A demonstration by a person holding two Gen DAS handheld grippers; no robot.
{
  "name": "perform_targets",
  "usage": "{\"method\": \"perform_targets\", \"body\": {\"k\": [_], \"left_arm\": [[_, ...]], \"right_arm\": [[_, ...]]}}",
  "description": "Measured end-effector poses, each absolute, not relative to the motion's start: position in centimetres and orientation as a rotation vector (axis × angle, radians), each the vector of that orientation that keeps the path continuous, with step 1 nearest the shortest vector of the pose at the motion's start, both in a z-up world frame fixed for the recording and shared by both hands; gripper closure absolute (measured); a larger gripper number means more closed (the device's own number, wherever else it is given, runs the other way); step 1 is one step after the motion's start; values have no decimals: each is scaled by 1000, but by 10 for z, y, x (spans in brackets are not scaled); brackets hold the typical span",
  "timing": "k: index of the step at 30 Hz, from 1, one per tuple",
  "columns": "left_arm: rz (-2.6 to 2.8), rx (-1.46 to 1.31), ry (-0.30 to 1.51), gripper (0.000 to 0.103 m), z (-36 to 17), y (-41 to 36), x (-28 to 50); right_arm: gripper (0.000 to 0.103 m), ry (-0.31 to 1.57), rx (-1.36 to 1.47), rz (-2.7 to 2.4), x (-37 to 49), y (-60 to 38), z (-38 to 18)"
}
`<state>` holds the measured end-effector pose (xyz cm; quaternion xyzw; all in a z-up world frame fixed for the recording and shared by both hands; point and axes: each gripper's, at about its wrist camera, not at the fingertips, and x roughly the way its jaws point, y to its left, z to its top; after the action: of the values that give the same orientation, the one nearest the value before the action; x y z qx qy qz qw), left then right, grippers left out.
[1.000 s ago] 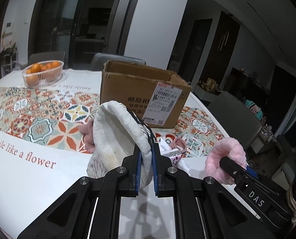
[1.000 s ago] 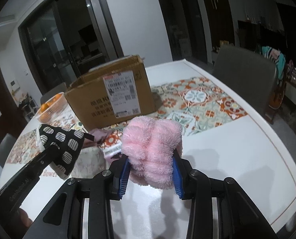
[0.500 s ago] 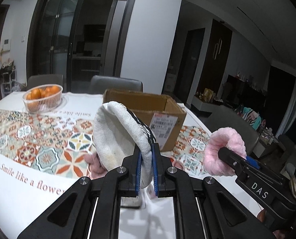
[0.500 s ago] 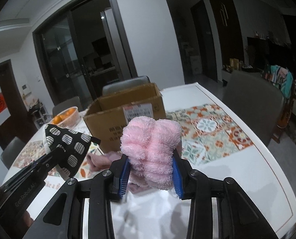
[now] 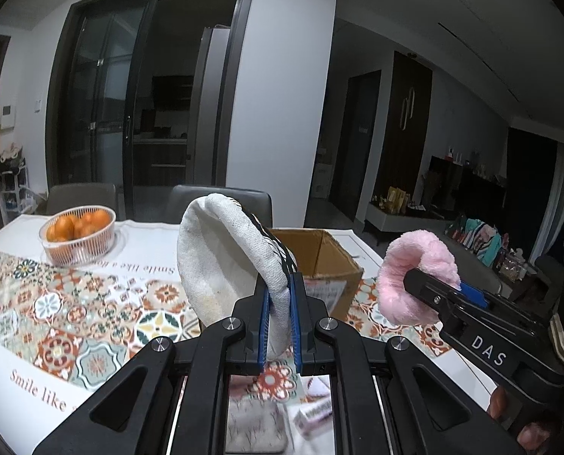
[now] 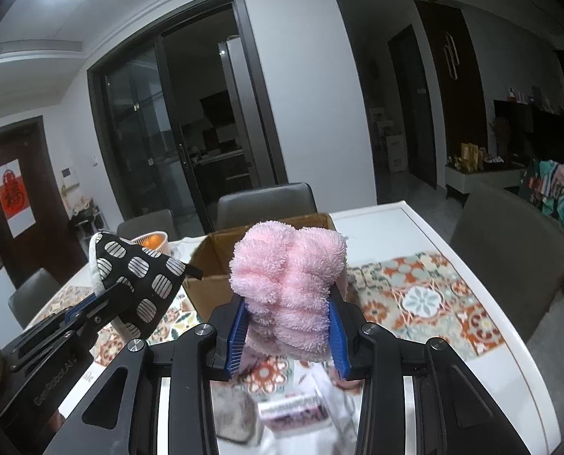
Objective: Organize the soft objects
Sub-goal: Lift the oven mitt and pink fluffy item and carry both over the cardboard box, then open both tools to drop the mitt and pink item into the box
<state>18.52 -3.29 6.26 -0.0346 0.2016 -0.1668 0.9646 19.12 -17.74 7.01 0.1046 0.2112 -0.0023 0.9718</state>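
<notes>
My left gripper [image 5: 280, 326] is shut on a white-lined oven mitt [image 5: 221, 261] with a black spotted outer side, which also shows in the right wrist view [image 6: 138, 280]. It holds the mitt up above the table. My right gripper [image 6: 285, 333] is shut on a fluffy pink cloth [image 6: 287, 276], also seen in the left wrist view [image 5: 414, 276]. An open cardboard box [image 5: 320, 254] stands on the table behind both held items; its rim also shows in the right wrist view [image 6: 213, 242].
A white basket of oranges [image 5: 78, 239] stands at the far left of the patterned tablecloth [image 5: 54, 303]. A grey patterned cloth [image 5: 255, 428] and a small packet [image 5: 316, 413] lie under the grippers. Grey chairs [image 6: 509, 250] surround the table.
Both grippers have risen with their cloths and moved toward the box. The box now sits lower in view, with its open top showing.
</notes>
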Motion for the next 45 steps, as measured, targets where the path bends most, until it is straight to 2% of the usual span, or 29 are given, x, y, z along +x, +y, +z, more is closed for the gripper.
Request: {"method": "perform_targets", "body": {"k": [24,42,45], "left_arm": [[-342,5,419,92,48,-48,285],[-362,62,595,91,1,-69,357],[-364,77,617,87,-4,-73,362]], "right_arm": [[65,418,163,35,298,-178,76],[63,602,144,58,381,-191,33],[60,635,147,58,389,-194,25]]}}
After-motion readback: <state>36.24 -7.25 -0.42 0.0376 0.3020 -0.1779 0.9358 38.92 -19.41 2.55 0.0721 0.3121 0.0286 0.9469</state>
